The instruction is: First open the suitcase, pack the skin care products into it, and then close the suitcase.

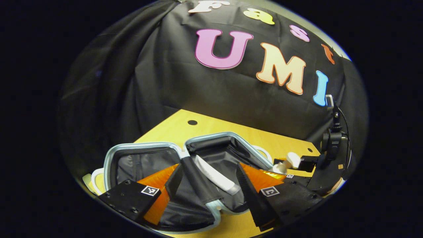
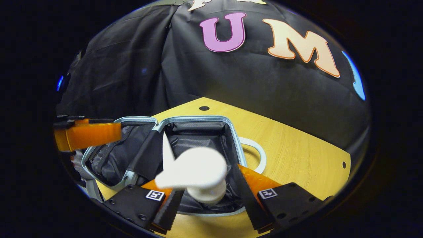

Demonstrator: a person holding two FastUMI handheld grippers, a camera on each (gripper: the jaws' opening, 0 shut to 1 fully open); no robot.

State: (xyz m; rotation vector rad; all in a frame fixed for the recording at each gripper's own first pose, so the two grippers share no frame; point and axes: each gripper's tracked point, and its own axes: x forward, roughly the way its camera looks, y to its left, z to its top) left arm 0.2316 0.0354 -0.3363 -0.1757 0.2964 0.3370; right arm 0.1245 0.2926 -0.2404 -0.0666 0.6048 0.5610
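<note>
Small open suitcase with a pale blue-grey hard rim and black fabric lining lies flat on the yellow wooden table, both halves up. White loop handle sticks out on the table beside the right half.

Right gripper: white plastic pump-top skin care bottle sits between the fingers, pump spout pointing left, over the near edge of the right half. In the right gripper view the right finger looks off the bottle while the left one seems to touch it, so I can't tell whether it is truly clamped. In the left gripper view the same bottle is at the right gripper's tip, beside the case.

Left gripper: fingers apart, nothing held, poised over the hinge area where a black fabric divider strap and a white tube-shaped item lie in the case. In the right gripper view the left gripper hovers at the far-left half of the case.

Handling judgement:
- Bottle: light, rigid, smooth plastic, likely slippery. The pump head is the weak part, so grip the round body below the collar, not the spout.
- Lining: soft, gives under load; the bottle may roll, so lay it on its side against a wall.
- Lid half: stiff shell, light; best lifted by the rim edge to close.

Packing under way; closing not yet started.
</note>
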